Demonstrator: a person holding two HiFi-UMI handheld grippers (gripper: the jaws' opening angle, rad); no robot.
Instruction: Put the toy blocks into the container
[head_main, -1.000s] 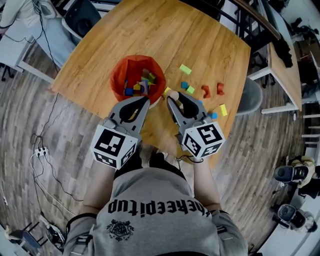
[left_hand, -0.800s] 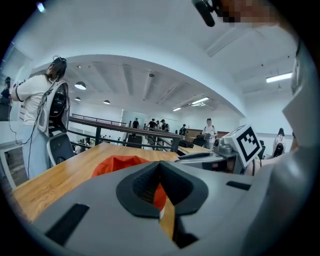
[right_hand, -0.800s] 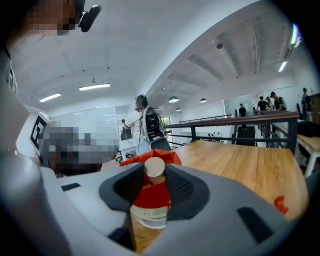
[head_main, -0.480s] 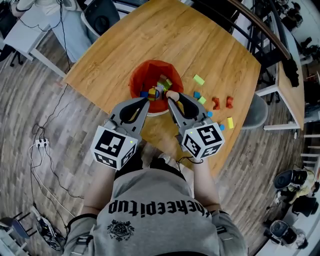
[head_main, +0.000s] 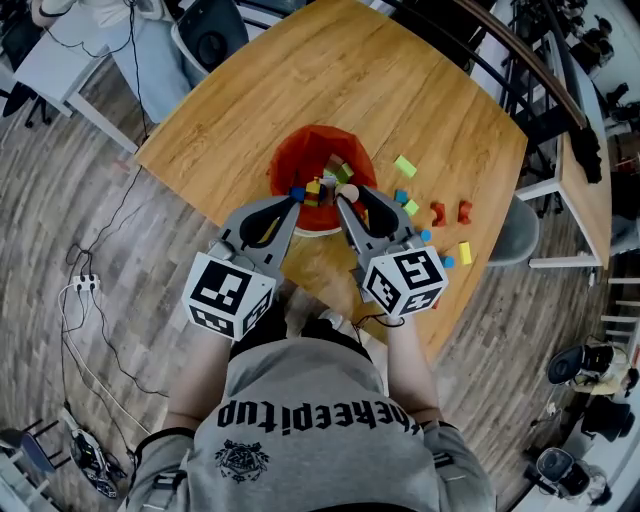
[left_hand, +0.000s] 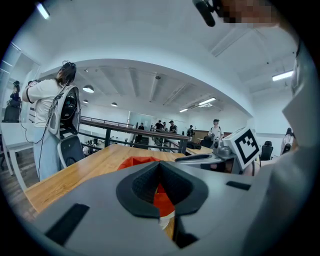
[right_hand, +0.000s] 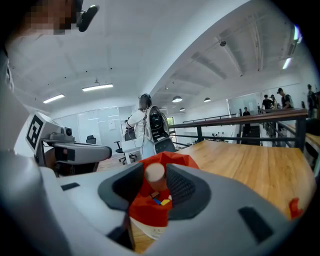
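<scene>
Wooden cylinder (right_hand: 154, 173) poised over the red container (head_main: 286, 166) as our right gripper (head_main: 346, 194) lets go

In the right gripper view our jaws are opening with the pale cylinder between the pads, its round end facing back along the jaws. The container's open mouth lies directly below it at centre frame, so we judge a straight drop lands it inside. Our left gripper (head_main: 292, 201) hangs just left of it at the container's lower rim, jaws closed on nothing. Loose blocks (head_main: 437, 213) wait to the right of the container, nearer our right gripper.
</scene>
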